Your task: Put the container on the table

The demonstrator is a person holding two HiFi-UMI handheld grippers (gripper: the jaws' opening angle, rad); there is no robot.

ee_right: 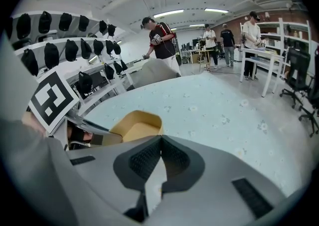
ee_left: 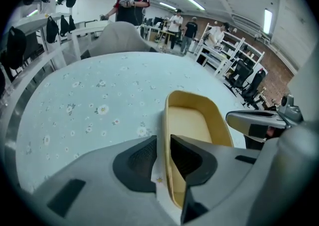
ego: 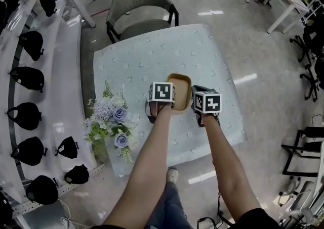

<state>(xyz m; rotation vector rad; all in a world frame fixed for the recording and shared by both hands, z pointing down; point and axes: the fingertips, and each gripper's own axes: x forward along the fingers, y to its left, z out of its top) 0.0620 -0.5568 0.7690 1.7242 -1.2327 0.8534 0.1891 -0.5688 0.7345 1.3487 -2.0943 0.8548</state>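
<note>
A shallow tan container (ego: 180, 85) is over the middle of the table (ego: 131, 66), which has a pale blue flowered cloth. My left gripper (ego: 163, 96) is shut on the container's left wall near its near end; in the left gripper view the wall (ee_left: 164, 120) runs up between the two dark pads (ee_left: 135, 162). I cannot tell whether the container (ee_left: 192, 122) touches the cloth. My right gripper (ego: 206, 103) hovers just right of the container, its jaws shut (ee_right: 159, 146) with nothing between them. The container (ee_right: 133, 123) shows to its left.
A bunch of purple and white flowers (ego: 112, 121) lies at the table's left front corner. A grey chair (ego: 142, 5) stands beyond the far edge. Shelves with black caps (ego: 28, 79) run along the left. Several people (ee_right: 159, 40) stand far behind.
</note>
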